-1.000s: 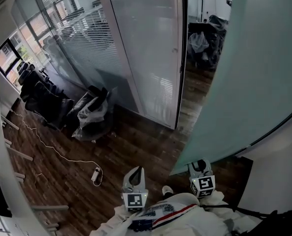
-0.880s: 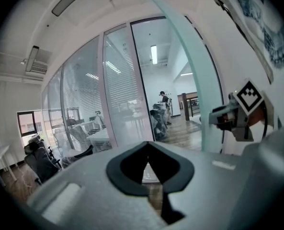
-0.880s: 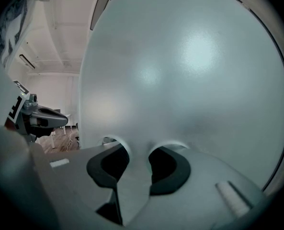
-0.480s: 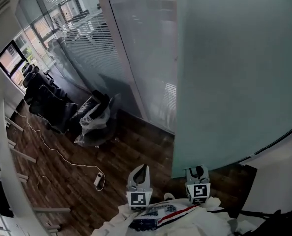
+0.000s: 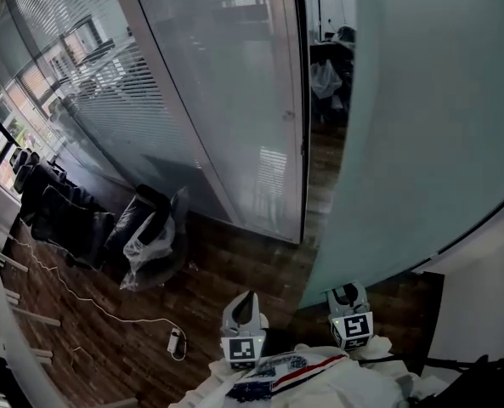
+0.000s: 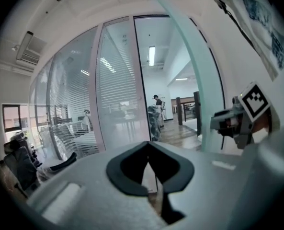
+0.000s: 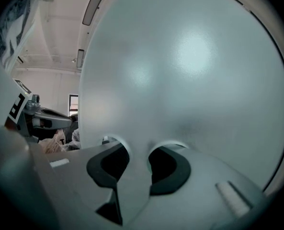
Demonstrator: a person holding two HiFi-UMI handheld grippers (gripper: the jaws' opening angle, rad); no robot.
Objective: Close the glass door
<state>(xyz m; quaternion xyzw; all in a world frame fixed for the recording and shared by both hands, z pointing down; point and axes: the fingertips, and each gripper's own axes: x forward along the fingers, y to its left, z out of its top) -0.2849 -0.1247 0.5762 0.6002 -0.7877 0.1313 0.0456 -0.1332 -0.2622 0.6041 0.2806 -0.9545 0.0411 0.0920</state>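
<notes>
The frosted, green-tinted glass door point(image 5: 421, 126) stands ajar at the right of the head view, with a gap to the dark door frame point(image 5: 302, 126). Through the gap a room point(image 5: 326, 83) shows. My right gripper point(image 5: 347, 299) is at the door's lower near corner. In the right gripper view its jaws point(image 7: 138, 152) stand apart, tips right up against the door's face point(image 7: 189, 71), and nothing sits between them. My left gripper point(image 5: 244, 311) hangs over the wood floor left of the door. Its tips point(image 6: 149, 145) meet, empty, pointing at the doorway beside the door's edge point(image 6: 199, 95).
A fixed glass partition with blinds point(image 5: 226, 100) runs left from the frame. Black office chairs point(image 5: 65, 219) and a plastic bag point(image 5: 145, 240) stand along it. A white cable and power strip point(image 5: 176, 341) lie on the floor. A white wall point(image 5: 489, 296) lies at the right.
Half a second ago the door's edge hid the doorway in the head view; now the gap shows again. The view has swung, and both grippers stay low in the picture.
</notes>
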